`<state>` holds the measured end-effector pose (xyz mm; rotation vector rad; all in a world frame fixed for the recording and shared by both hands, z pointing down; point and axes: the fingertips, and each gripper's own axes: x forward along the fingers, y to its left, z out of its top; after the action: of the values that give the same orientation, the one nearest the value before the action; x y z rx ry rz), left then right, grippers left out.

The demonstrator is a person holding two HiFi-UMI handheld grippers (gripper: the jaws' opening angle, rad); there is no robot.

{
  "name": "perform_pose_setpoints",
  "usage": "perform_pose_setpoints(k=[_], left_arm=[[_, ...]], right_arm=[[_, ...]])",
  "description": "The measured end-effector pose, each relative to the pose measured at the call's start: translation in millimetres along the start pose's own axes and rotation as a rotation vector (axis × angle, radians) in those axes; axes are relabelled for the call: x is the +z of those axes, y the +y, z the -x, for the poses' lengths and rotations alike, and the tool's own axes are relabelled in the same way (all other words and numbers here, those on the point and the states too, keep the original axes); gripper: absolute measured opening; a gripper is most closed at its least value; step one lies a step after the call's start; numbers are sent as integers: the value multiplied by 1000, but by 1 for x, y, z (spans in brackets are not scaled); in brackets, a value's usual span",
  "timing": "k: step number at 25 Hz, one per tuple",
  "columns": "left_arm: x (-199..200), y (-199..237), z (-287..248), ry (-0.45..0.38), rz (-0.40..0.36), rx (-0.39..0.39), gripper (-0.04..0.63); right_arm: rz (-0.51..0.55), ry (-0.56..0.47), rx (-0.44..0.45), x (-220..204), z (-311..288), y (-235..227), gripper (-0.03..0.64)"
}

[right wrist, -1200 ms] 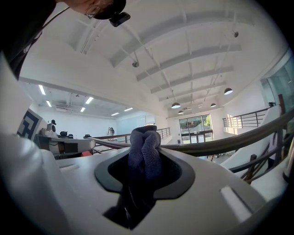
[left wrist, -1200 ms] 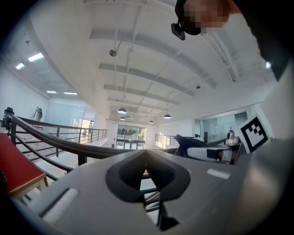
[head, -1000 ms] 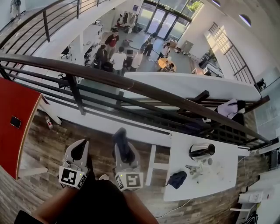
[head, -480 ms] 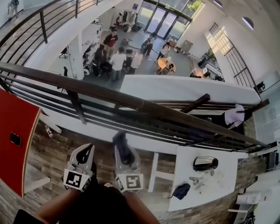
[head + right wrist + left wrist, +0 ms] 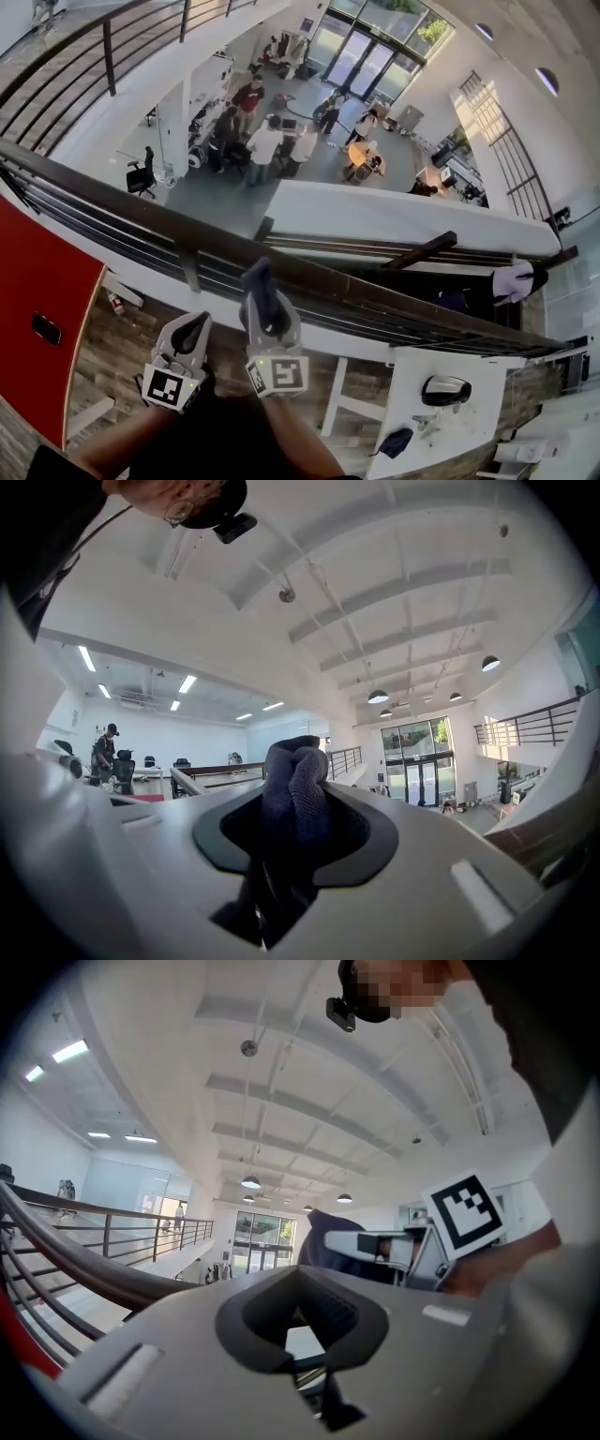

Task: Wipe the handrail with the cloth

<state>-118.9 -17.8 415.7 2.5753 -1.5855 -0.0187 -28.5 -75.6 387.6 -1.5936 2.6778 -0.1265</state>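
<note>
- The right gripper's jaws pinch the dark cloth, whose tip is just beside the handrail.
- The left gripper's jaws are pressed together, holding nothing.

Glass doors close the far end of a bright hall with a grey floor. In front of the doors stand people and a round table, with an office chair well to their left. Right of the doors, barred windows let in daylight. Much nearer than the doors lie a wooden floor, a red panel and a white table. Hanging lamps glow above the doors.
</note>
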Motion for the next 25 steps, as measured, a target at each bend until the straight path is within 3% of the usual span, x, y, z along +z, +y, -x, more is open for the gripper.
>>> perform_pose_setpoints(k=[6, 10, 16, 25], left_arm=[[6, 32, -1, 0, 29, 79, -2], [9, 39, -4, -52, -1, 64, -2], [4, 65, -7, -23, 40, 97, -2], [16, 82, -20, -42, 14, 85, -2]], right_arm=[[-57, -18, 92, 7, -72, 29, 123], [-74, -33, 118, 10, -107, 36, 123], [-124, 13, 93, -14, -139, 40, 123], [-65, 119, 47, -50, -161, 31, 124]])
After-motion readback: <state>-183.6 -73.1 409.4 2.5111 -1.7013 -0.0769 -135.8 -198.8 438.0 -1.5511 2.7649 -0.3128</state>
